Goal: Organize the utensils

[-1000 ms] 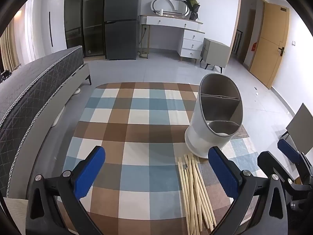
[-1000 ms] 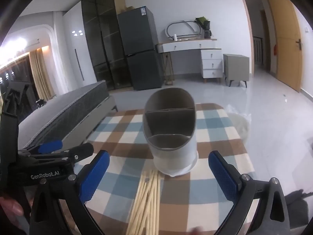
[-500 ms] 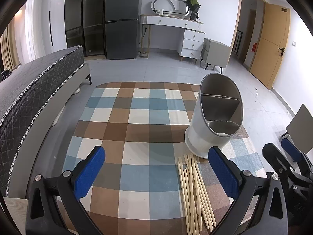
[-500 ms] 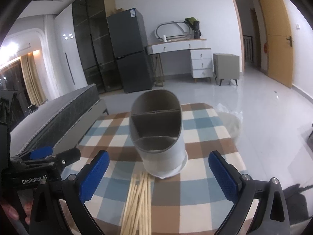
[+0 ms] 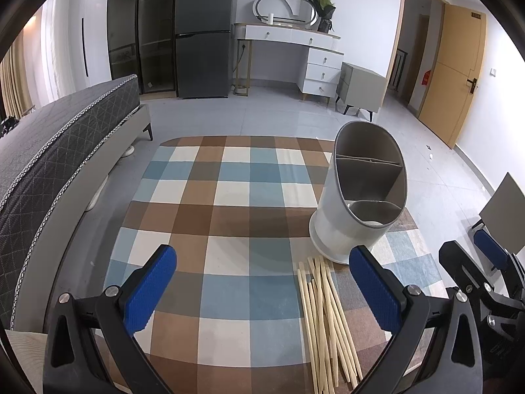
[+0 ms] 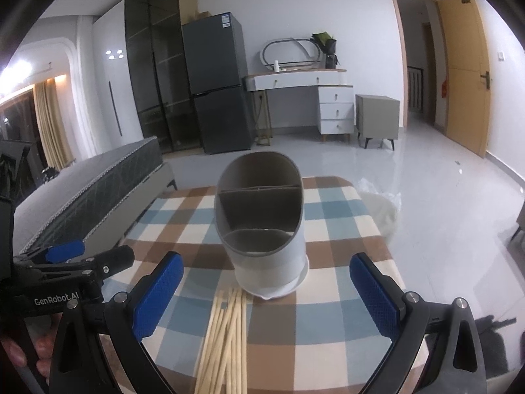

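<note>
Hovering: both tools gaping, empty | chopsticks (image 6: pixel 226 338) touching caddy (image 6: pixel 262 229) | bed (image 5: pixel 49 151) left

One utensil holder (image 5: pixel 359 197), three compartments; roughly ten chopsticks (image 5: pixel 328 315); two hand-held grippers.

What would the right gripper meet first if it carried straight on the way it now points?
Probably the utensil holder, centred ahead of the open right gripper; the chopsticks lie lower, likely beneath that line.

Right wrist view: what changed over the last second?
The right claw swung slightly: the utensil holder drifted left in its view, then back to centre. Nothing was grasped or released. The chopsticks lie untouched on the checked cloth; the left claw is steady; both are open.
</note>
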